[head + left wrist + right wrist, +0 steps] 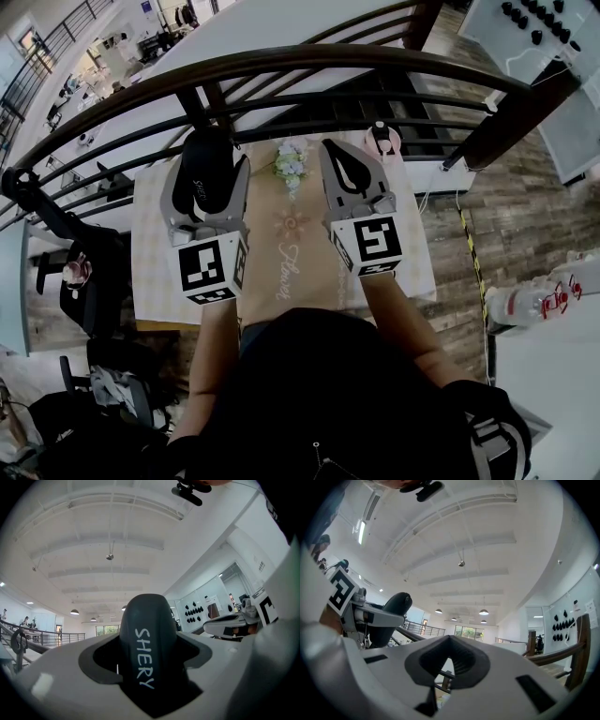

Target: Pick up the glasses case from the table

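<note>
The glasses case (202, 173) is black and oblong, with white letters "SHERY" on it (144, 660). My left gripper (205, 157) is shut on it and holds it up in the air, well above the table (150, 248). In the left gripper view the case stands on end between the jaws and fills the gap. My right gripper (352, 171) is raised beside it on the right, shut, with nothing between its jaws (450, 641). The right gripper view also catches the held case (395, 607) at its left.
A dark curved railing (281, 64) runs between me and the table below. On the table lie a tan runner (286, 253), a small flower bunch (292, 161) and a pink item (383, 139). A dark chair (89, 281) stands at the left.
</note>
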A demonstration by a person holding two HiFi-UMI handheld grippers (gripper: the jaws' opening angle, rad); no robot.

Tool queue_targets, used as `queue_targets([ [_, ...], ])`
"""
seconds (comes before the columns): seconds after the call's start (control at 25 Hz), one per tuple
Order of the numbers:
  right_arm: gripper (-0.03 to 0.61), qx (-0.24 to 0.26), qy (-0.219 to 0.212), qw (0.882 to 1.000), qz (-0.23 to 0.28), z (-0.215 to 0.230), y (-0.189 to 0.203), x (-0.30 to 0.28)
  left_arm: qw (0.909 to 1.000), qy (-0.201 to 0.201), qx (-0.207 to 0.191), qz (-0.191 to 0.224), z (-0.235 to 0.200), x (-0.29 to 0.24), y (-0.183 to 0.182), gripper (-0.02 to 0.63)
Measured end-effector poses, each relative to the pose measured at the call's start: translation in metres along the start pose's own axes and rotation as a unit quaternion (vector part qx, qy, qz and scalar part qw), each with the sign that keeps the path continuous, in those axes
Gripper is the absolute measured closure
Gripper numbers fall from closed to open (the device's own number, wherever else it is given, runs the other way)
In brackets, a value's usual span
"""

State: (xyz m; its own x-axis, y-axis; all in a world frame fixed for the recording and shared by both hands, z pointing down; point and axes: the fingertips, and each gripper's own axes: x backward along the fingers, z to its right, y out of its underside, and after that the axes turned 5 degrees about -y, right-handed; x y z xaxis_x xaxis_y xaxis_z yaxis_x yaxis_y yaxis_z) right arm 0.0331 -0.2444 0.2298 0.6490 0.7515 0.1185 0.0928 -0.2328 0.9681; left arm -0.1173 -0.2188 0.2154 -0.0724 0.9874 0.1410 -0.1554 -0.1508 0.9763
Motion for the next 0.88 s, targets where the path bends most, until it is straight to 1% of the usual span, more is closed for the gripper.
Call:
queue_targets([
  [0.88,0.571,-0.001,0.000,1.000,0.000,0.0014,-0.0009,0.0011,1.0000,0.000,0.000,-0.002,0.0016,-0.0003,-0.0005,0.256],
])
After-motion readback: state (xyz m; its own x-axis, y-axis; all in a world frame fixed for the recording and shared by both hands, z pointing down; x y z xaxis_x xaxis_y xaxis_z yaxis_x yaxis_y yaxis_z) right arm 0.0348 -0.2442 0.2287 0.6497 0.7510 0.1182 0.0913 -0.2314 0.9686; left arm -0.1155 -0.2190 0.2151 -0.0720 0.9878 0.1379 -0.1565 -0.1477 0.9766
